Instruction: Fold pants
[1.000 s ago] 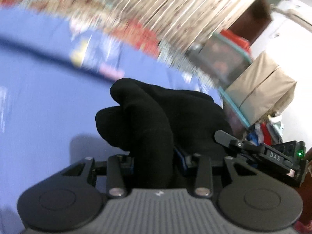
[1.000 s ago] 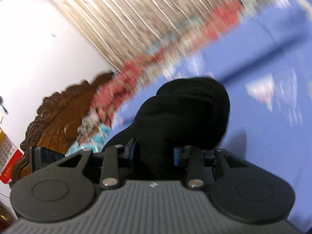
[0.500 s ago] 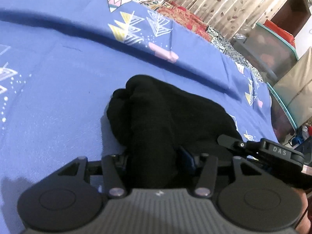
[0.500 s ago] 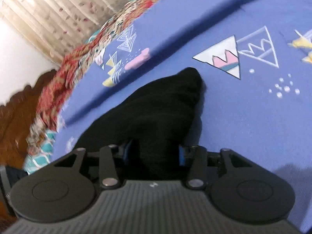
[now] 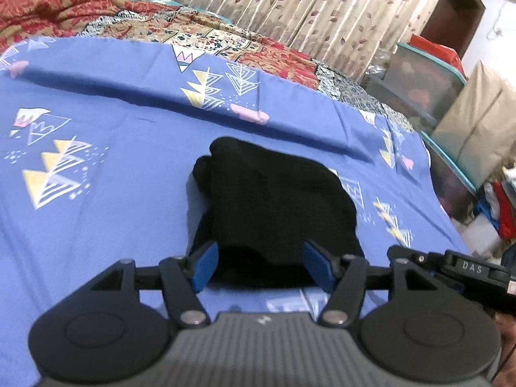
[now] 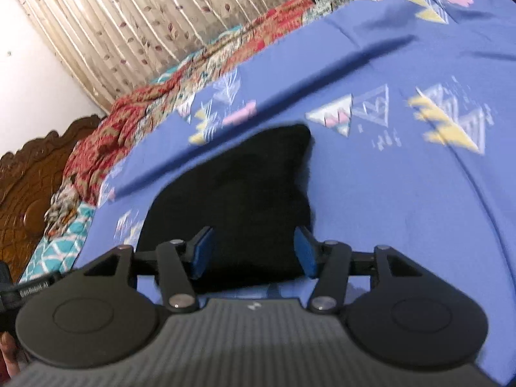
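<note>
The black pants (image 5: 274,200) lie as a folded bundle on the blue patterned sheet (image 5: 96,225). My left gripper (image 5: 261,264) straddles the near edge of the bundle; its jaws are opening and the blue pads (image 5: 204,266) stand clear of the cloth. In the right wrist view the same pants (image 6: 238,193) spread flat ahead. My right gripper (image 6: 253,251) also has its jaws opening, with the near edge of the cloth between the pads (image 6: 304,254) but not pinched. The right gripper's body shows in the left wrist view (image 5: 467,271).
A red and beige patterned quilt (image 5: 161,29) lies along the far side of the bed under a leaf-print curtain (image 5: 306,6). Storage boxes (image 5: 429,77) and a beige bag (image 5: 477,119) stand past the bed's right edge. A carved wooden headboard (image 6: 29,187) is at the left.
Both grippers lowered the pants onto the sheet and their jaws spread apart, letting go of the cloth. The bunched bundle now lies flatter on the bed.
</note>
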`<move>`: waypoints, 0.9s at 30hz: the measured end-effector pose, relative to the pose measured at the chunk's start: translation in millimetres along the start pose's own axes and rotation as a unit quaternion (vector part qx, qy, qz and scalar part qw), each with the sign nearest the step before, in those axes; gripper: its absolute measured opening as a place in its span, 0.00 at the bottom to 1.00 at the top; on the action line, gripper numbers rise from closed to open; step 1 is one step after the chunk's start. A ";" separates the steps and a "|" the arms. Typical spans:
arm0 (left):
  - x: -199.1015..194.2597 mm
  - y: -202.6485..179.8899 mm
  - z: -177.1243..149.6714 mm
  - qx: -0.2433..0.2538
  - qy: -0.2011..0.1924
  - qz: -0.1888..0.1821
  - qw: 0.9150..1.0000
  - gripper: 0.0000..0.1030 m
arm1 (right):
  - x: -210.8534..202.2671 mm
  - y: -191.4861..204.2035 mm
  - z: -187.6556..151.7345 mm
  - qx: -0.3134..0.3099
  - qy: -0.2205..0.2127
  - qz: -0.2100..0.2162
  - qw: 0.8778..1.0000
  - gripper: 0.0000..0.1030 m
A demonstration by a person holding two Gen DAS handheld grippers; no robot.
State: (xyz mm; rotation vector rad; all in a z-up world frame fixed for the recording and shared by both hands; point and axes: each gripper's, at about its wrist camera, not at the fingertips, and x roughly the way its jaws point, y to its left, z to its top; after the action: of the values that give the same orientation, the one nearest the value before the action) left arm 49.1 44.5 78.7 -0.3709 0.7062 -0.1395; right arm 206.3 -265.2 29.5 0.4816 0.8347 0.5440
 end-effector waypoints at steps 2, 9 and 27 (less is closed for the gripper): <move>-14.1 -5.3 -11.9 0.005 0.000 0.004 1.000 0.60 | -7.7 3.9 -13.3 -0.001 0.014 -0.002 1.000 0.56; -53.7 -23.8 -55.5 0.025 -0.002 0.014 1.000 0.71 | -27.1 16.3 -54.5 0.003 0.043 -0.009 0.999 0.56; -68.5 -28.9 -75.9 0.012 0.001 0.064 0.998 0.93 | -29.0 39.4 -81.6 0.008 0.061 -0.042 0.997 0.58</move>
State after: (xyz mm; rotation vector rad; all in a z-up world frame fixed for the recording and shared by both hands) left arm -52.3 13.2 78.1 -0.3010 0.7266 -0.0269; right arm 115.5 -238.2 21.6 0.4283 0.9730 0.4941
